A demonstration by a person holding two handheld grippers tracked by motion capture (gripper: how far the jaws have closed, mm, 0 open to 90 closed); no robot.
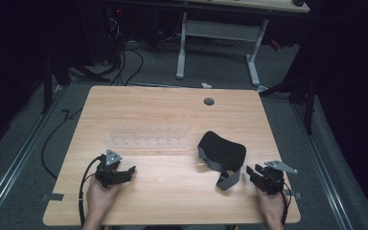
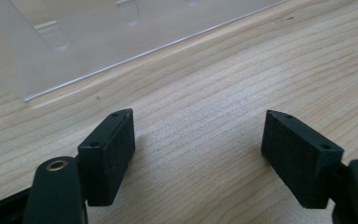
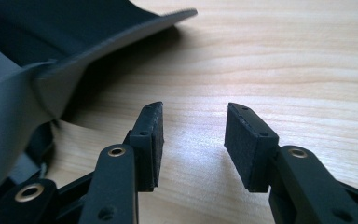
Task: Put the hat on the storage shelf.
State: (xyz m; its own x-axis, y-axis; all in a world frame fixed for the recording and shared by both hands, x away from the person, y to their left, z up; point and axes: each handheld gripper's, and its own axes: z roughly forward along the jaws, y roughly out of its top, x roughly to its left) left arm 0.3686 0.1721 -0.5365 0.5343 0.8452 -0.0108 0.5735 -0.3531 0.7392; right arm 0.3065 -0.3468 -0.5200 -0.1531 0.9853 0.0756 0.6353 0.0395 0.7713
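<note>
A black padded mask-like item (image 1: 222,149) with a grey strap (image 1: 230,179) lies right of the table's middle. A clear plastic rack (image 1: 148,136) lies left of it. My left gripper (image 1: 130,170) rests near the front left, below the rack, open with bare wood between its pads. In the left gripper view its jaws (image 2: 198,144) stand wide apart and the clear rack (image 2: 51,46) lies just ahead. My right gripper (image 1: 250,171) sits at the front right, just right of the strap. In the right gripper view it (image 3: 193,140) is open on nothing, with the grey strap (image 3: 9,116) and black item (image 3: 51,28) to its left.
The wooden table (image 1: 172,201) has a round cable hole (image 1: 209,101) near its far edge. Beyond it stand a white desk frame (image 1: 218,33) and floor cables (image 1: 124,62). A black cable (image 1: 82,191) trails from my left gripper over the front edge.
</note>
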